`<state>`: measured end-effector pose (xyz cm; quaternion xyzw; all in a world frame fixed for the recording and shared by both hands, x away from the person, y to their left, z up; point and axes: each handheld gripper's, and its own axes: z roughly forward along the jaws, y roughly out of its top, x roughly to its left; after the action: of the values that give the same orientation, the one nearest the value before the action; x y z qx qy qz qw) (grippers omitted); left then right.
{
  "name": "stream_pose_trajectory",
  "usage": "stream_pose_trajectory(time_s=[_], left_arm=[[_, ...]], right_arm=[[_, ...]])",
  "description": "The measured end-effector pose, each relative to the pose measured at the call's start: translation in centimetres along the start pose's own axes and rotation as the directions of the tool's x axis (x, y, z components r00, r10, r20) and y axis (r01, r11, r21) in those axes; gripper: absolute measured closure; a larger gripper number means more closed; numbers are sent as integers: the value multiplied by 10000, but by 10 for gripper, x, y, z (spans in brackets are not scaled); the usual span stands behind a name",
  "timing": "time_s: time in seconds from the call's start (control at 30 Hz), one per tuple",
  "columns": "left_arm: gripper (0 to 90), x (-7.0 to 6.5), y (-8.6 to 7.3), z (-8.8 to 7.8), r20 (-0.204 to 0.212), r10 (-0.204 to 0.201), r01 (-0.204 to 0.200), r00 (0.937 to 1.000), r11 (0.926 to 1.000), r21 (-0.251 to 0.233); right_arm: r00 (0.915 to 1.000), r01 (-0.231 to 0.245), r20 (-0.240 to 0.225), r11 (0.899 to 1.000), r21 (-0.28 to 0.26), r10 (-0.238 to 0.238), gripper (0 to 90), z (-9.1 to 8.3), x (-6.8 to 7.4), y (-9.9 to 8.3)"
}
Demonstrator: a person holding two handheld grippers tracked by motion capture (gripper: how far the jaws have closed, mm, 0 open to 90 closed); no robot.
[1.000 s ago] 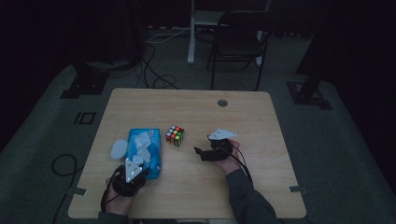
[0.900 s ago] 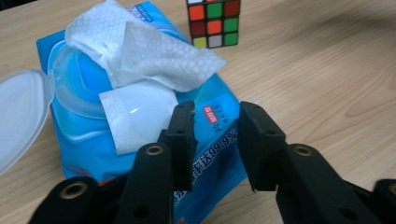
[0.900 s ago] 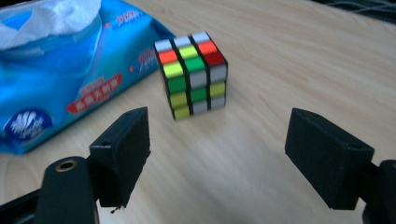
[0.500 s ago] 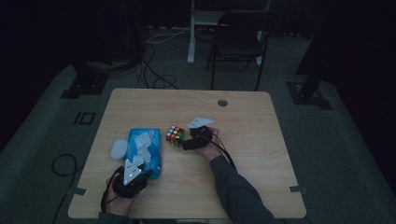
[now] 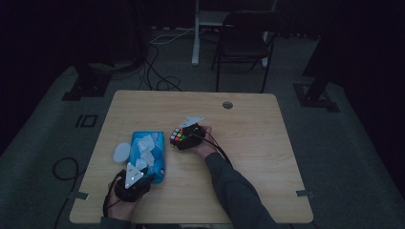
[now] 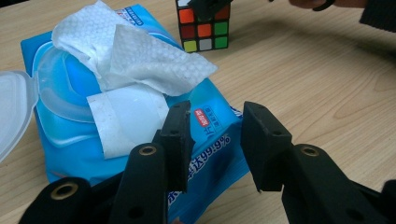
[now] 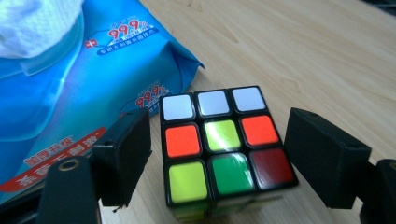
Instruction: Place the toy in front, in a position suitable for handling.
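The right gripper (image 7: 217, 158) has its jaws either side of the cube (image 7: 219, 144) with gaps showing — they have just been closing, not yet pressing — and the cube sits on the table (image 5: 248, 143) just beside the blue wipes pack (image 5: 150, 152). The left gripper (image 6: 215, 140) stands released, its jaws just opened further, over the pack's near corner, a wipe (image 6: 126, 56) sticking out beside the flipped lid (image 6: 14, 107).

Left gripper (image 5: 135, 177): near table edge, jaws partly apart, just been opening. Right gripper (image 5: 187, 136): forearm stretched forward, jaws wide, just been closing.
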<state>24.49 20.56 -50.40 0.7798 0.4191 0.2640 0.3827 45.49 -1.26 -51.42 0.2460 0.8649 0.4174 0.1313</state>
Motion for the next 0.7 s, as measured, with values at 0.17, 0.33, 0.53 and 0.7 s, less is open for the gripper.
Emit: stream_pose_trajectory(time_s=[0.17, 0.33, 0.53, 0.7], left_arm=[[638, 1, -1, 0, 50, -63, 63, 10000, 10000, -19], [636, 1, -1, 0, 58, -57, 57, 10000, 10000, -4], [635, 1, -1, 1, 97, -108, 108, 9999, 9999, -2], [635, 2, -1, 1, 128, -117, 118, 9998, 9999, -14]], right_arm=[[10000, -2, -41, 9992, 412, 3, 242, 11, -2, -1], [9999, 80, 61, 9984, 554, -83, 303, 14, 0, -2], [10000, 60, 59, 9982, 592, -64, 336, 12, 1, -3], [10000, -6, 75, 9984, 565, 1, 337, 7, -1, -5]])
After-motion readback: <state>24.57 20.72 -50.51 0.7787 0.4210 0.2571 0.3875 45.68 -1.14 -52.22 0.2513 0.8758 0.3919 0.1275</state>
